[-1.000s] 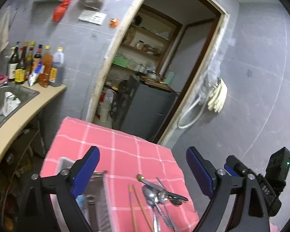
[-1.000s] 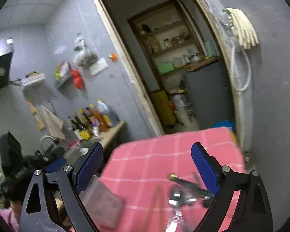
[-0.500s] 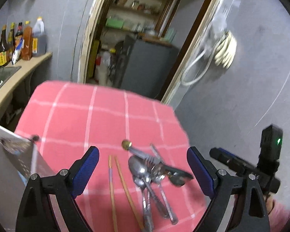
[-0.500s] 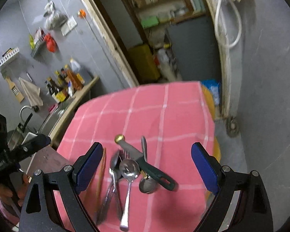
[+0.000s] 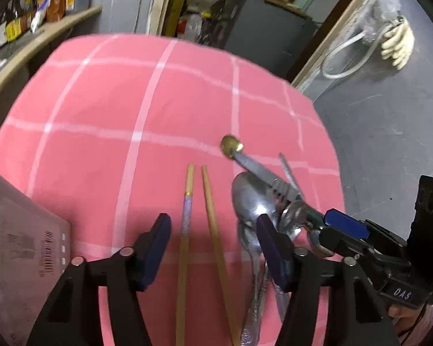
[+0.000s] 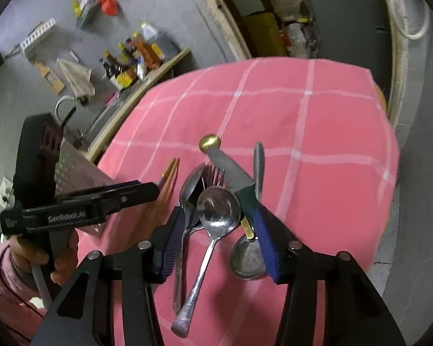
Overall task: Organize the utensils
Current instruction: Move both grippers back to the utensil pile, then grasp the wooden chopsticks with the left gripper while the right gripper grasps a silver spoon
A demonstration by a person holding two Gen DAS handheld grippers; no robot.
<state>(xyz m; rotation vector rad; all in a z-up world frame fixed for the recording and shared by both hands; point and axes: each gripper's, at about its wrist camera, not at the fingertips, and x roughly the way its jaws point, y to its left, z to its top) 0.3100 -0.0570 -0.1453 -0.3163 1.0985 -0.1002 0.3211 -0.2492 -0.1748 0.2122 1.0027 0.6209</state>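
Two wooden chopsticks [image 5: 213,230] lie side by side on the pink checked tablecloth [image 5: 130,101]. My left gripper [image 5: 213,239] hangs low over them, one finger on each side. Its jaws are closing and the pads stand clear of the sticks. To their right is a heap of metal spoons [image 5: 251,199], a fork [image 6: 213,173] and a green-handled knife [image 6: 231,173]. My right gripper [image 6: 218,239] straddles the top spoon [image 6: 218,210]. Its jaws are closing too, with the pads apart from the spoon.
A grey tray [image 5: 20,230] sits at the table's left edge. Behind are a counter with bottles [image 6: 135,57], a doorway with a dark cabinet [image 5: 268,28], and gloves [image 5: 398,43] on the wall. The table's right edge [image 6: 389,150] drops to the floor.
Both grippers have dropped toward the table and tipped downward. Their jaws have narrowed. The chopsticks now lie between the left fingers and the spoon between the right ones.
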